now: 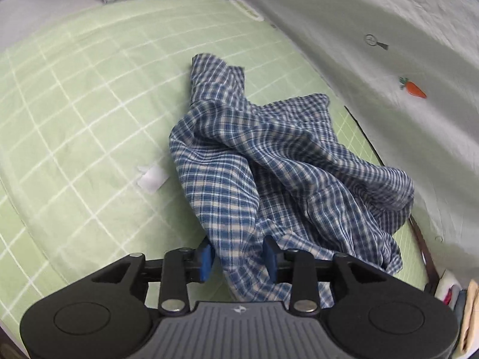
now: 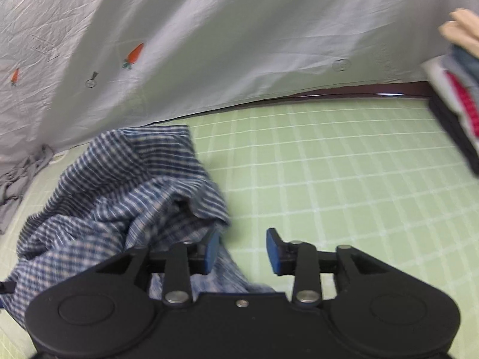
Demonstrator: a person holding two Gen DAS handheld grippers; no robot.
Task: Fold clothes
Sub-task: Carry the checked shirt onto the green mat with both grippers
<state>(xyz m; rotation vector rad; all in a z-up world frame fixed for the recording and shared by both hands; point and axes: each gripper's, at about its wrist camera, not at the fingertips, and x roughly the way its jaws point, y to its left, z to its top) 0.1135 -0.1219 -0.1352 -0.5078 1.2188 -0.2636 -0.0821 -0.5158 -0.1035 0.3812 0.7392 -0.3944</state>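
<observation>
While the left gripper [image 1: 238, 258] has its blue pads spread with plaid fabric running between them, the right gripper [image 2: 242, 252] gapes empty beside the crumpled plaid shirt [image 1: 278, 161] near the green checked sheet's [image 1: 74, 95] far edge.

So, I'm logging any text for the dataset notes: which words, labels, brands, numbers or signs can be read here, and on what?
No text reads as words.
Left gripper body: a small pale emblem, a sign, no letters.
Grey sheet: printed carrot and round motifs; faint lettering in the right wrist view, too blurred to read.
White tag on the green checked cover: blank as seen.
</observation>
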